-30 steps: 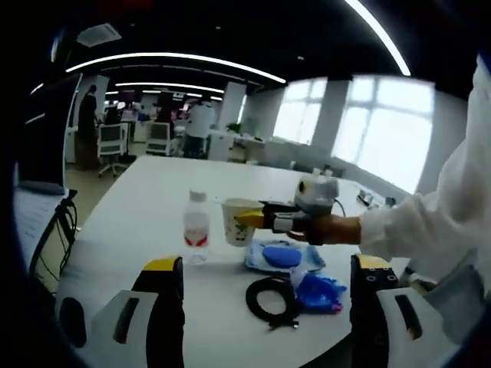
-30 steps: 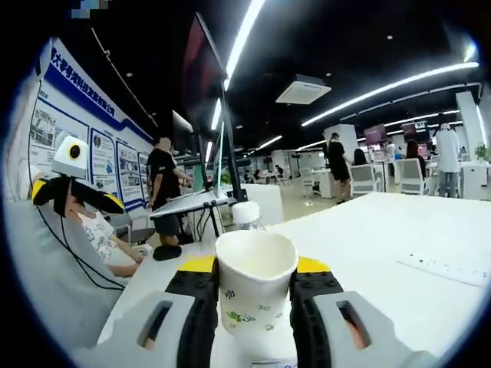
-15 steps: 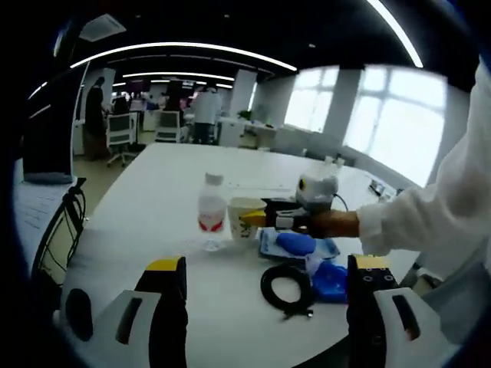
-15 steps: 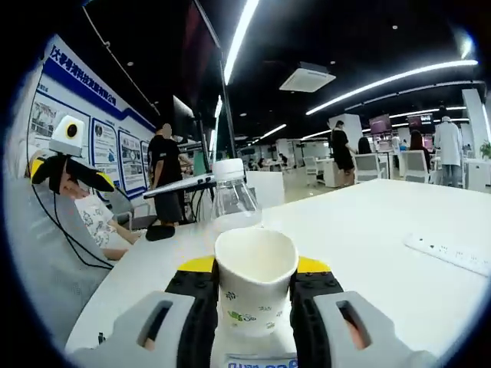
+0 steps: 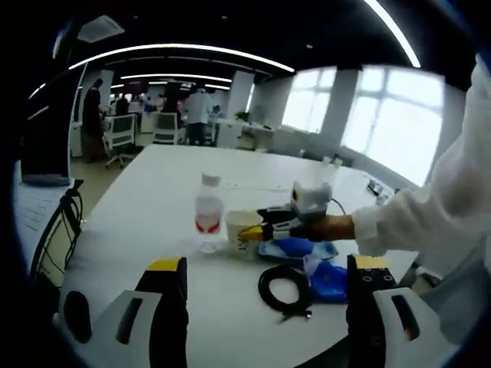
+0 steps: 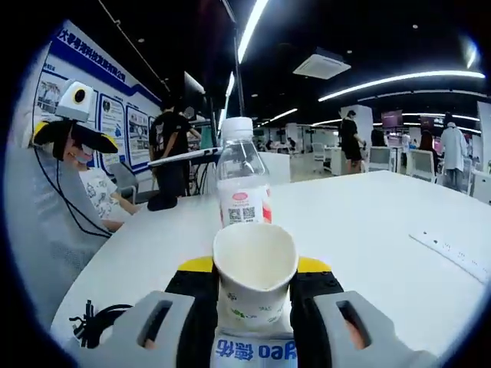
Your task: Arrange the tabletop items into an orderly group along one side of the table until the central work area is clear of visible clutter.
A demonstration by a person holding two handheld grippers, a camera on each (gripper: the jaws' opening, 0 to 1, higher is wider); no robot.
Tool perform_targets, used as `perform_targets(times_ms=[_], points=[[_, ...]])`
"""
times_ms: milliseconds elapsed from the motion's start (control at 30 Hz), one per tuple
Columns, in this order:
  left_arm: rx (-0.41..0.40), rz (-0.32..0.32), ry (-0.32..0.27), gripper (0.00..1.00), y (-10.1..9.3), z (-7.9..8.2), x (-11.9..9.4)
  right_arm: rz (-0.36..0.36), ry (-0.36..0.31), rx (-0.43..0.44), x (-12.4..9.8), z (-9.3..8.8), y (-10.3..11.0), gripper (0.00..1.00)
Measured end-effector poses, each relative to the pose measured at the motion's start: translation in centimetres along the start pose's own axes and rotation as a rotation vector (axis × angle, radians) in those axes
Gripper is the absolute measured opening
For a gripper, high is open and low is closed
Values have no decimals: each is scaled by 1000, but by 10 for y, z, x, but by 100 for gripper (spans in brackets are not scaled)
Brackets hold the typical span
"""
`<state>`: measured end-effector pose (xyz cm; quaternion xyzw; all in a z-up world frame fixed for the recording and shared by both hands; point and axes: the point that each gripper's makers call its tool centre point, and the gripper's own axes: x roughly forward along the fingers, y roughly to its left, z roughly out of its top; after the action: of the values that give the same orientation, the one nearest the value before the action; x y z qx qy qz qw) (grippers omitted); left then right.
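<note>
Right gripper [image 6: 254, 285] pinches the paper cup [image 6: 254, 272] at lower centre, just short of the water bottle [image 6: 242, 182] standing mid-frame on the white table [image 6: 368, 222], while the left gripper [image 5: 261, 287] hangs back, jaws spread wide.

Facing views, sharing bottle [image 5: 208, 223] and cup [image 6: 254, 277].

White paper cup [image 6: 254, 285] with green print, clear bottle [image 6: 242, 186] red-labelled, white table [image 6: 368, 230], black cable [image 5: 285, 287].
</note>
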<state>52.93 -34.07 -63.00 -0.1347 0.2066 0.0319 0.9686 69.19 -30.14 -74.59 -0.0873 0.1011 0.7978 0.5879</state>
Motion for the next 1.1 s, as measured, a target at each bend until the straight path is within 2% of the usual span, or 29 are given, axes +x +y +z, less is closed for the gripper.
perform_targets(times_ms=[300, 433, 533, 633, 733, 933, 1100], points=[[8, -14, 4, 81, -4, -1, 2, -50, 35, -41, 0, -2, -10, 32], [-35, -22, -2, 81, -4, 0, 2, -53, 33, -25, 0, -2, -12, 33], [-38, -11, -19, 81, -1, 2, 1, -56, 38, -19, 0, -3, -12, 35], [-53, -5, -12, 81, 2, 0, 1, -59, 40, 13, -1, -5, -13, 37], [-66, -6, -5, 80, 0, -2, 2, -70, 51, 8, -1, -5, -13, 39], [-73, -10, -9, 80, 0, -2, 3, -135, 11, 34, -7, 8, -19, 61], [-93, -5, 14, 81, 1, -7, 5, -149, -25, 53, -21, 28, -12, 69]])
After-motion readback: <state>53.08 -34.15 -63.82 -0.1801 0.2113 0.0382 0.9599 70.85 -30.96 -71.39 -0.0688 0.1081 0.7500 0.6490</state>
